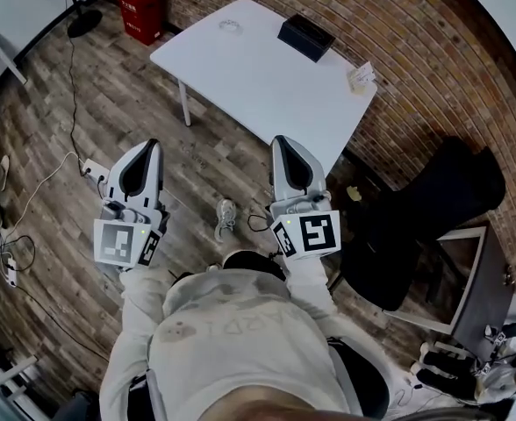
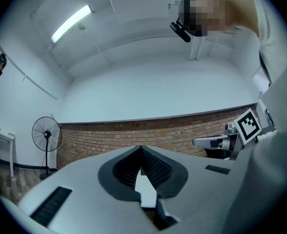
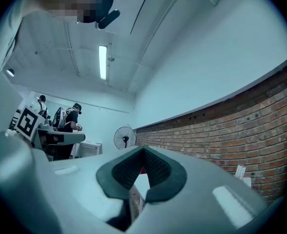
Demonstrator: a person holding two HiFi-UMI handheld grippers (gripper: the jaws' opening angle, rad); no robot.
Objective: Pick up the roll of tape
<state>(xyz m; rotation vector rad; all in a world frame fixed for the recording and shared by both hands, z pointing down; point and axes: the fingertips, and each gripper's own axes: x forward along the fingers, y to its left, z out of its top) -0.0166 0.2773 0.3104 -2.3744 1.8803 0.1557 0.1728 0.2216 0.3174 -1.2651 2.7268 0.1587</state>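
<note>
Two grippers sit low in frame, my left gripper (image 1: pixel 149 147) and right gripper (image 1: pixel 282 141), jaws clenched tip to tip on both. Pretty sure the roll of tape (image 1: pixel 230 26) is that clear ring on the white surface (image 1: pixel 240 77) up top, near a closed black box (image 1: pixel 306 36).

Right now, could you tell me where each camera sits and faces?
Head view: on head, steeply down at white rectangular table; left tool, right tool, torso show.
Left gripper view: on left tool, toward red brick wall; shut jaws, sleeve show.
Right gripper view: on right tool, same wall; shut jaws show.
Shared: black standing fan.
</note>
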